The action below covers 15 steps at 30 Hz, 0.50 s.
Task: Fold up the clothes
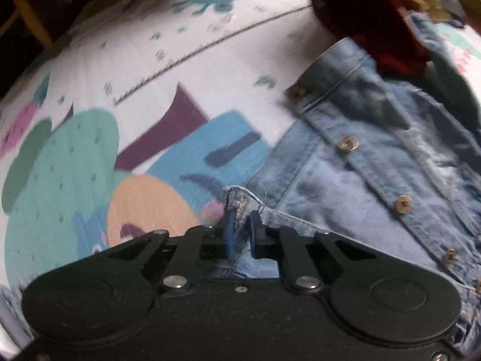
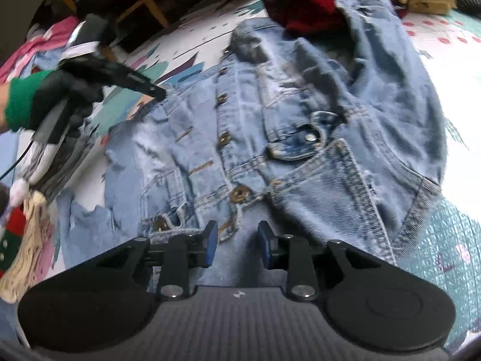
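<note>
Denim jacket lies spread on play mat. Left gripper pinches its frayed edge, likely to lift and fold. Right gripper hovers above hem, parted, holding nothing.

Your left wrist camera sits just behind the left gripper and looks steeply down along its fingers, very near the patterned play mat, so the mat fills the left of the view and the denim jacket only the right. Your right wrist camera rides behind the right gripper, tilted down less sharply and from a little farther back, taking in most of the denim jacket front. Both views share the jacket's button placket, the mat beneath and the red garment at the far edge. The right view also catches your left gripper at the jacket's left edge.
</note>
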Each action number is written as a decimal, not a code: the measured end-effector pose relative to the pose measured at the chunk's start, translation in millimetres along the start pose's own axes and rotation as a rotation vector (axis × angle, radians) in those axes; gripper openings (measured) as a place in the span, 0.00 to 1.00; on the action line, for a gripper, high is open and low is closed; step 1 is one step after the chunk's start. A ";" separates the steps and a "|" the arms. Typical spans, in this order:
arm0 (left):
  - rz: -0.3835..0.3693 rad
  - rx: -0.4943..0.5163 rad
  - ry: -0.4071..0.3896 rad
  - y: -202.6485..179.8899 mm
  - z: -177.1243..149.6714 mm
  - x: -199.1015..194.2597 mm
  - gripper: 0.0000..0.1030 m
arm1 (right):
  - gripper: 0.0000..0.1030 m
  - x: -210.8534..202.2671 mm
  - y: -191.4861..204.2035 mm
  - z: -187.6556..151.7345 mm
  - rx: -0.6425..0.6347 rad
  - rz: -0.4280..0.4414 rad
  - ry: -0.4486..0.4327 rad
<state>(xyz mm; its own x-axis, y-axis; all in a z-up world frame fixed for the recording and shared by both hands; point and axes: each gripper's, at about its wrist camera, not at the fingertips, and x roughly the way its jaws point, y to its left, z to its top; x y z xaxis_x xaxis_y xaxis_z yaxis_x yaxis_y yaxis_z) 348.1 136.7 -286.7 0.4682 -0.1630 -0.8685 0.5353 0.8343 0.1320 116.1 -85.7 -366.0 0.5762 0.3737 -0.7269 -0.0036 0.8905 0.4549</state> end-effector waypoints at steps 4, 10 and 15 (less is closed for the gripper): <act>-0.039 0.028 -0.085 -1.4 3.2 -24.7 0.08 | 0.42 1.3 -2.7 3.9 0.033 0.012 -0.004; -0.095 0.069 -0.159 -4.5 2.5 -50.9 0.08 | 0.41 8.8 4.2 5.9 0.004 0.038 0.012; -0.087 0.072 -0.185 2.3 -7.1 -70.0 0.08 | 0.07 16.7 10.1 8.1 -0.041 0.051 0.041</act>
<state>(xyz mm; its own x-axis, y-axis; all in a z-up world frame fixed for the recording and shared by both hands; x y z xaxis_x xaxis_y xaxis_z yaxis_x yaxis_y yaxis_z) 311.6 153.8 -229.0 0.5357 -0.3325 -0.7762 0.6254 0.7739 0.1001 132.4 -72.5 -369.4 0.5402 0.4286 -0.7242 -0.0665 0.8796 0.4710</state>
